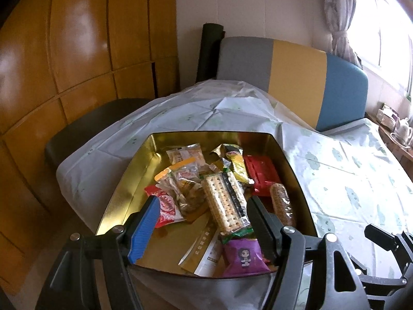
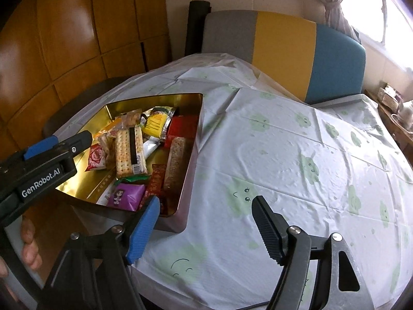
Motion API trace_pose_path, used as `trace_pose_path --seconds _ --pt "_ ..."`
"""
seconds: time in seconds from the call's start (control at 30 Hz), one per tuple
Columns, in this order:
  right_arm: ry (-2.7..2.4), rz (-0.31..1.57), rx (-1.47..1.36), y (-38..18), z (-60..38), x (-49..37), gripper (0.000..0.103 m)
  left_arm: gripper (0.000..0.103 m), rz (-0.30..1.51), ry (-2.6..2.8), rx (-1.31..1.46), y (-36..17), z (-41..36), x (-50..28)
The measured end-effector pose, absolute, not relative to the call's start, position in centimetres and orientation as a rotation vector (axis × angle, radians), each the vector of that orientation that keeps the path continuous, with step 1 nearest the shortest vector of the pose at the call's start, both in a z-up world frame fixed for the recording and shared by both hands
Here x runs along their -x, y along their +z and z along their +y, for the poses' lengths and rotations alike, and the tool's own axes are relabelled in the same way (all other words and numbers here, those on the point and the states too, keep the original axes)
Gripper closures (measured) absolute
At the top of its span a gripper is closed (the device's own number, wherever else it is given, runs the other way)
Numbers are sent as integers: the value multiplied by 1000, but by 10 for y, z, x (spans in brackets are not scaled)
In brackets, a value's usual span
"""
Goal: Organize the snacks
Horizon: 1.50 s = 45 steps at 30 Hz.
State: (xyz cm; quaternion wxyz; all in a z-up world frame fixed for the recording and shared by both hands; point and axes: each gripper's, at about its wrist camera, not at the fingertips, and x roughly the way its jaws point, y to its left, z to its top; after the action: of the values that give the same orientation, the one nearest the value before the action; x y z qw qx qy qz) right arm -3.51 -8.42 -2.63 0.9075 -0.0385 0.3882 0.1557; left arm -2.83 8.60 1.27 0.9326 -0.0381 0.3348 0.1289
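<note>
The snacks lie heaped in the gold tin (image 1: 124, 180) at the desk (image 2: 284, 155) corner: a cracker sleeve (image 1: 224, 201), a purple packet (image 1: 244, 258), a red packet (image 1: 260, 171) and others, overlapping and unsorted in direction. No packet shows on the cloth outside the tin.

The left tongs (image 1: 202, 206) hang over the tin, jaws apart, holding nothing. The right tongs (image 2: 205, 206) sit beside the tin's near corner, jaws apart, also holding nothing.

This scene fits either a tin filled with gathered snacks or a tin awaiting sorting; the pictures do not settle which.

Any grasp inside calls for a top packet, since stacked wrappers slide.
</note>
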Motion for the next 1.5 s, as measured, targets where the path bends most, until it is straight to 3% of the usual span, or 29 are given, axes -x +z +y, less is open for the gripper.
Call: trace_pose_path --seconds 1.23,1.27,1.33,1.5 --pt "329 810 95 -31 -77 33 23 32 698 302 77 13 90 27" --pt "329 811 94 -31 -77 33 23 33 699 299 75 12 89 27" --pt "328 811 93 -31 -77 33 23 46 693 295 62 12 88 26" --pt "325 811 73 -30 -81 31 23 47 679 291 51 13 87 27"
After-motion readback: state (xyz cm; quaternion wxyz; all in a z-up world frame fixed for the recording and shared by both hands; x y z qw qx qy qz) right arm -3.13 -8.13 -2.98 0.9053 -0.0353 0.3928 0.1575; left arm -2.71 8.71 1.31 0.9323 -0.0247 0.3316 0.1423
